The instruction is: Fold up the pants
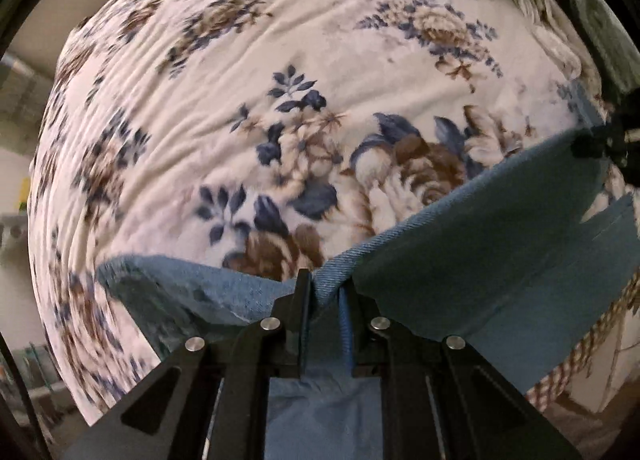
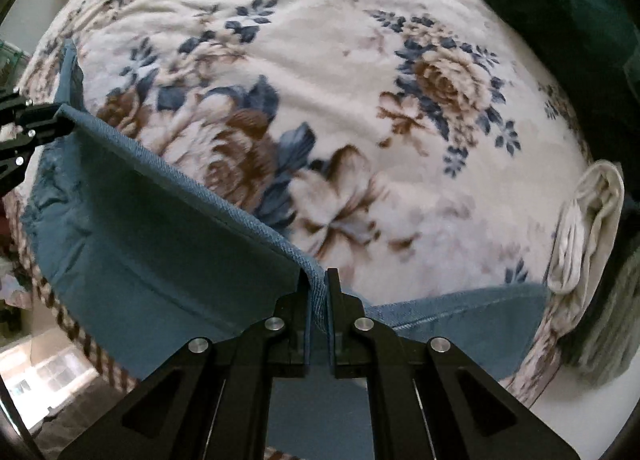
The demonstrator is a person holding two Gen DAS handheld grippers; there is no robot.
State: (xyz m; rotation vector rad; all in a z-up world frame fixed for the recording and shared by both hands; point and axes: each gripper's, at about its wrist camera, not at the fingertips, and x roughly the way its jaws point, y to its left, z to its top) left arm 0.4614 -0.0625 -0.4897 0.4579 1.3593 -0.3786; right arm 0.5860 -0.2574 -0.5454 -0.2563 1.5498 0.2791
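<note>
While both tools grip the same stretched edge, the blue denim pants [image 1: 472,260] hang lifted above the bed, whose cream fleece blanket printed with brown and navy flowers [image 1: 280,79] fills most of both views. In the left wrist view, the left hand-held gripper [image 1: 326,292] is clenched on a fold of the denim, its two black fingers pressed against the cloth with a bright blue strip showing beside the right finger. From there the taut hem runs up and to the right to the right hand-held gripper [image 1: 596,143], a small dark shape at the frame's edge that meets the cloth.

In the right wrist view, the right hand-held gripper [image 2: 318,288] is likewise clamped on the pants [image 2: 160,227], the hem pinched between its narrow fingers. The edge climbs to the upper left, where the left hand-held gripper [image 2: 44,119] holds the far corner. Below that line the fabric drops in a broad panel, and a second portion lies on the blanket [image 2: 340,59] to the right of the fingers.

A white crumpled cloth, perhaps a sock [image 2: 588,227], lies near the blanket's right edge, apart from the pants; blur makes its kind uncertain. A dark green fabric mass [image 2: 552,11] sits at the upper right of the bed.
</note>
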